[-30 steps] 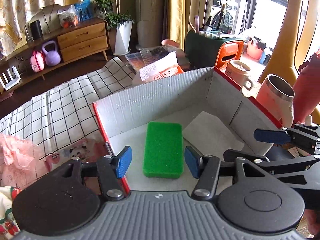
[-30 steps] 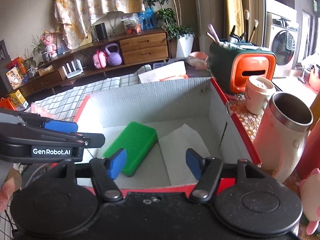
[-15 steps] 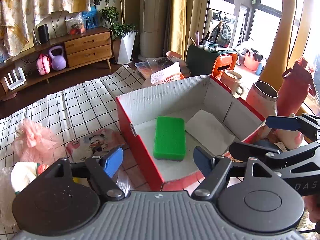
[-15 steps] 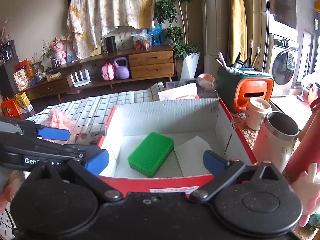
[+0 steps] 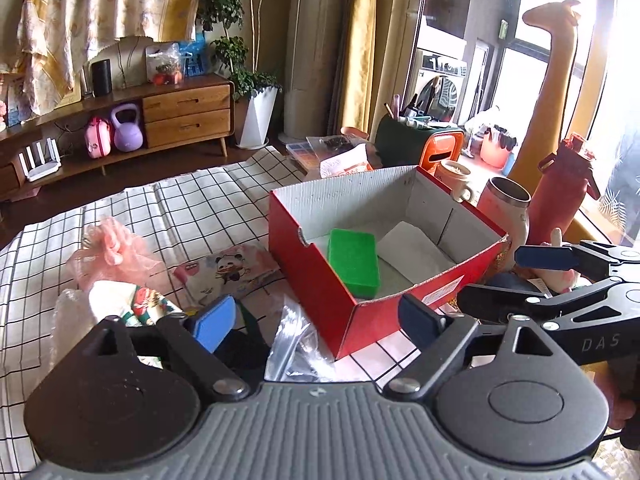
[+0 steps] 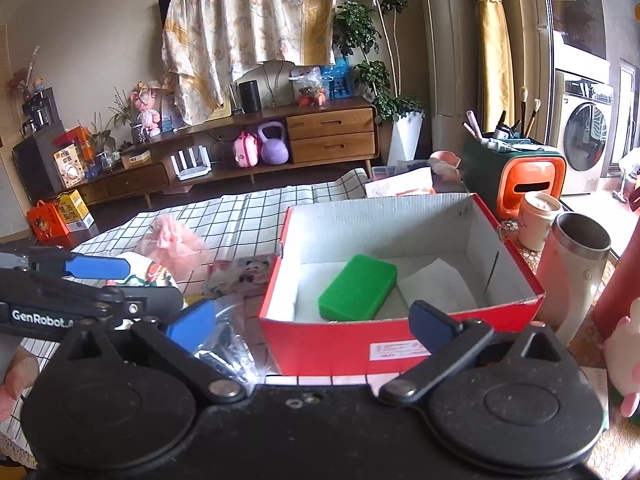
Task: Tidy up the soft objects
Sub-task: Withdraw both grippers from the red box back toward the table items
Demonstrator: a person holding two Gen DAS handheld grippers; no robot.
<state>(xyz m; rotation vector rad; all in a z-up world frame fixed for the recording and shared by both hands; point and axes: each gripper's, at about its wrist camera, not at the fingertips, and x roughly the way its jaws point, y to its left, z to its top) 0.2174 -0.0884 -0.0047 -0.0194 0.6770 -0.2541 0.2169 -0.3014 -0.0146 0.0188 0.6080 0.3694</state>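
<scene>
A green sponge (image 5: 353,261) lies in the red cardboard box (image 5: 308,280), beside a white sheet (image 5: 412,248); both also show in the right wrist view, the sponge (image 6: 358,287) inside the box (image 6: 400,340). On the checked cloth left of the box lie a pink mesh puff (image 5: 112,248), a panda-print cloth (image 5: 226,270), a floral-print soft item (image 5: 140,304) and a clear plastic bag (image 5: 296,344). My left gripper (image 5: 314,320) is open and empty, in front of the box's near corner. My right gripper (image 6: 310,322) is open and empty, in front of the box's near wall.
Right of the box stand a pink steel tumbler (image 6: 576,268), a white mug (image 6: 538,220), a red bottle (image 5: 560,196) and an orange-and-green organizer (image 6: 516,176). A pink plush toy (image 6: 624,360) sits at the far right. A wooden sideboard (image 6: 280,136) lines the back wall.
Both grippers have pulled back and up from the box and opened wider. The sponge stays in the box. The soft items left of the box have come into view.
</scene>
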